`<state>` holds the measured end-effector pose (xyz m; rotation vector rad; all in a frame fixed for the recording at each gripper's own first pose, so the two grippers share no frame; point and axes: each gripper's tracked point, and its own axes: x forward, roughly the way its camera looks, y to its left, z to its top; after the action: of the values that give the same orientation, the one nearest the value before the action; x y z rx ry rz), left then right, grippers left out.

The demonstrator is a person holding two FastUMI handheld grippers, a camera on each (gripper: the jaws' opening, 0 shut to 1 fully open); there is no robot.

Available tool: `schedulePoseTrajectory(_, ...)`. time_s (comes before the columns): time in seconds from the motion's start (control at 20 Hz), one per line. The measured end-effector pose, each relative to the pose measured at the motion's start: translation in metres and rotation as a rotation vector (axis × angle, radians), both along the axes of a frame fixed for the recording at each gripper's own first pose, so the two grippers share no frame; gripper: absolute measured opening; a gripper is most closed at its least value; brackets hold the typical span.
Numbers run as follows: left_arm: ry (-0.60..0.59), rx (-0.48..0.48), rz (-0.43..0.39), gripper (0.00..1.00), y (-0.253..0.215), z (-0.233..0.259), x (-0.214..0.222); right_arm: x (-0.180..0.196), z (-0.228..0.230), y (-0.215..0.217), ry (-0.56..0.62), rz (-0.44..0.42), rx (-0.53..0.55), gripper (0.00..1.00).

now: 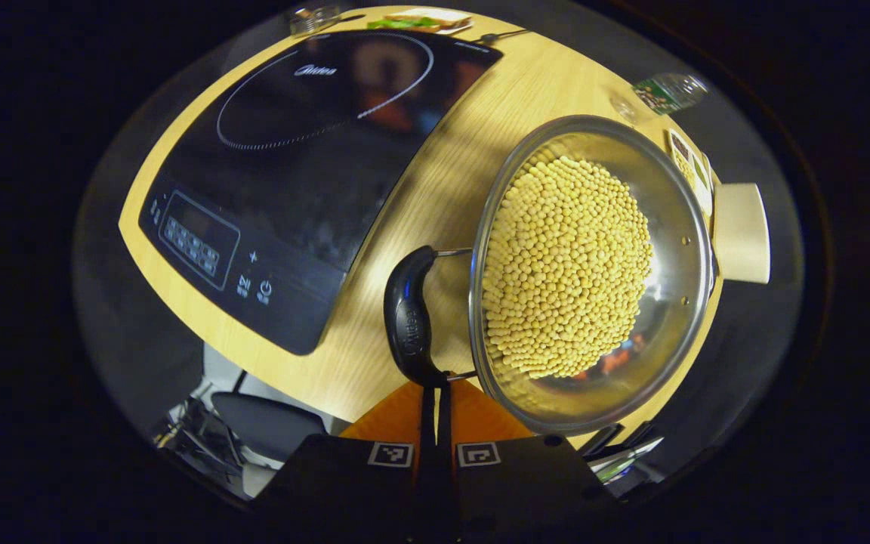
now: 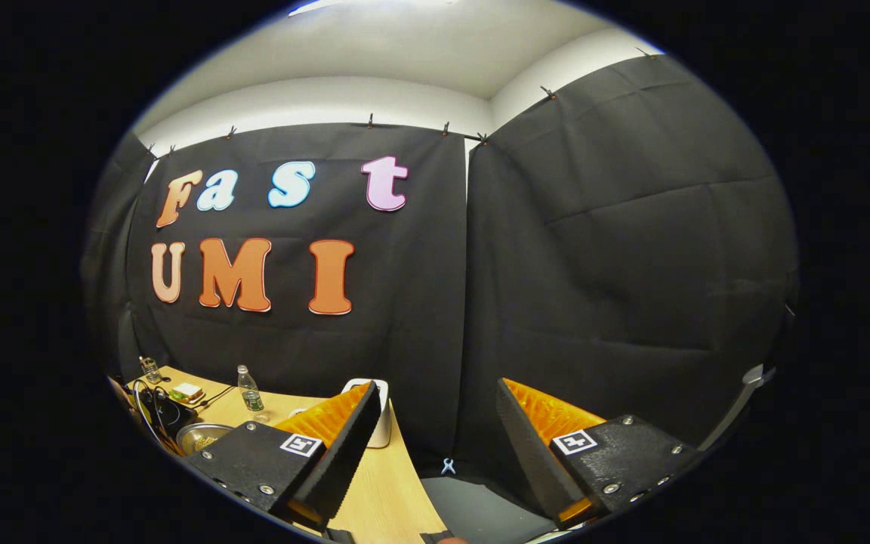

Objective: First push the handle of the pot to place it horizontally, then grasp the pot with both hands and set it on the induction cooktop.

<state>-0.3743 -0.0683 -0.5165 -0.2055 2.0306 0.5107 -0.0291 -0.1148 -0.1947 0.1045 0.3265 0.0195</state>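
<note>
Pot [image 1: 593, 272], bean-filled: closed left tool [image 1: 435, 408] nudging handle [image 1: 411, 317]; hard shove risking spill. Right tool [image 2: 435, 446] gaping, idling.

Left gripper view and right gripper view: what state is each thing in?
Pot: on the table, holding yellow beans, not on the cooktop.
Pot handle: at the left gripper's closed tips.
Induction cooktop: bare, display dark.
Left gripper: shut.
Right gripper: open, holding nothing.
Water bottle: upright.
</note>
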Motion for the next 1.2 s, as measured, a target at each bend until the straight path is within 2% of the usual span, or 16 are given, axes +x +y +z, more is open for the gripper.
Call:
schedulePoseTrajectory(0.2,-0.029,0.062,-0.028,0.08,0.013,-0.005,0.007,-0.001,0.002,0.017,0.019,-0.007,-0.009,0.95)
schedulePoseTrajectory(0.35,-0.081,0.09,-0.09,0.08,0.028,-0.01,0.026,-0.006,0.001,0.029,0.043,-0.01,-0.03,0.95)
schedulePoseTrajectory(0.45,-0.095,0.123,-0.081,0.08,0.036,-0.013,0.036,-0.009,-0.007,0.039,0.092,-0.006,-0.037,0.95)
schedulePoseTrajectory(0.55,-0.091,0.117,-0.086,0.08,0.044,-0.015,0.039,-0.008,-0.015,0.044,0.134,-0.02,-0.041,0.95)
schedulePoseTrajectory(0.7,-0.119,0.056,-0.125,0.08,0.043,-0.03,0.046,-0.007,-0.016,0.063,0.16,-0.019,-0.048,0.95)
schedulePoseTrajectory(0.95,-0.172,-0.002,-0.284,0.08,0.039,-0.043,0.076,-0.001,-0.022,0.095,0.208,0.001,-0.069,0.95)
schedulePoseTrajectory(1.2,-0.231,-0.061,-0.469,0.08,0.024,-0.055,0.108,0.0,-0.032,0.121,0.257,-0.01,-0.023,0.96)
